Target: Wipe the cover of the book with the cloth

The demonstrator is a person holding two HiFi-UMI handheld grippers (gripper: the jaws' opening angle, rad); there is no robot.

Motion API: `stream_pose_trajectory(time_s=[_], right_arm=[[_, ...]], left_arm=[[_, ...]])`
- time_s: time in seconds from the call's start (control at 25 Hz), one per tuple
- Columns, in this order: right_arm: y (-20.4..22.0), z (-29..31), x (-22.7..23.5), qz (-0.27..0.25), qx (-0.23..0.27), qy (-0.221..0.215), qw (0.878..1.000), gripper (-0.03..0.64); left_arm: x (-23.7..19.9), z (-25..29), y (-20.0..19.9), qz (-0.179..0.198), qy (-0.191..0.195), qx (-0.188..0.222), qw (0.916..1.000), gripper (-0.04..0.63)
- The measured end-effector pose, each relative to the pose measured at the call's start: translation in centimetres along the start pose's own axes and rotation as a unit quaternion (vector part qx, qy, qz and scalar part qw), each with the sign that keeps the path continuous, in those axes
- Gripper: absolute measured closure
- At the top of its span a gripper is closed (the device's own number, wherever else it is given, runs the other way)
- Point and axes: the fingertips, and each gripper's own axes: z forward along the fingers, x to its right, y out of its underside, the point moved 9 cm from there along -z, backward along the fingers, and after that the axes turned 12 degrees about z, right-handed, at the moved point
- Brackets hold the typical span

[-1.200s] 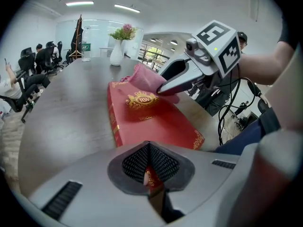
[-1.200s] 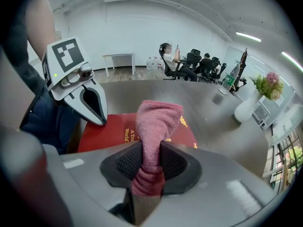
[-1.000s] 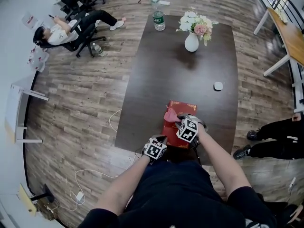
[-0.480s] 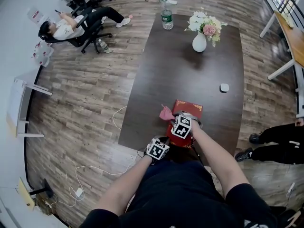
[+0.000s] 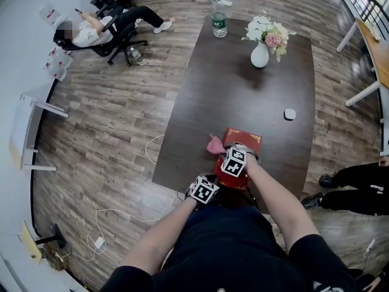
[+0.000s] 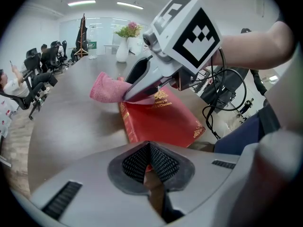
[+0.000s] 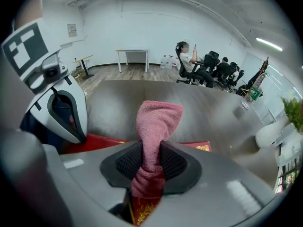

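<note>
A red book with gold print lies near the front edge of the dark table. My right gripper is shut on a pink cloth, which sticks out past the book's left edge. The cloth runs up between the pads in the right gripper view, with the book just beneath. My left gripper sits at the book's near corner, its jaws shut. A red sliver shows between its pads. The book, the cloth and the right gripper lie ahead of it.
A white vase of flowers and a water bottle stand at the table's far end. A small white object lies at mid right. A seated person is far left, another person's legs at right, cables on the floor.
My right gripper has dragged the cloth leftwards over the cover, so it now overhangs the book's left edge. The left gripper has stayed at the near corner.
</note>
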Motion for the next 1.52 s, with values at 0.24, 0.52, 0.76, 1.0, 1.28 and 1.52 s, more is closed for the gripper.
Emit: stream_pose_trajectory(time_s=[0.24, 0.52, 0.76, 1.0, 1.28, 1.52], right_arm=[[0.2, -0.4, 0.1, 0.01, 0.003, -0.008, 1.0, 0.509], [1.2, -0.4, 0.4, 0.01, -0.002, -0.002, 1.0, 0.509], [1.7, -0.8, 0.5, 0.016, 0.002, 0.001, 1.0, 0.509], [2.4, -1.2, 0.4, 0.023, 0.0, 0.002, 1.0, 0.509], [3.0, -1.5, 0.5, 0.026, -0.001, 0.006, 1.0, 0.509], [3.9, -1.6, 0.5, 0.031, 0.0, 0.01, 0.999, 0.509]], left_arm=[[0.0, 0.2, 0.1, -0.008, -0.006, 0.005, 0.9999, 0.6], [0.0, 0.3, 0.1, -0.011, -0.011, -0.001, 0.9999, 0.6], [0.0, 0.4, 0.0, -0.01, -0.015, 0.008, 0.9998, 0.6], [0.3, 0.3, 0.1, -0.01, -0.012, 0.0, 0.9999, 0.6], [0.2, 0.2, 0.0, -0.004, -0.015, -0.007, 0.9999, 0.6], [0.3, 0.4, 0.0, -0.001, -0.016, -0.01, 0.9998, 0.6]])
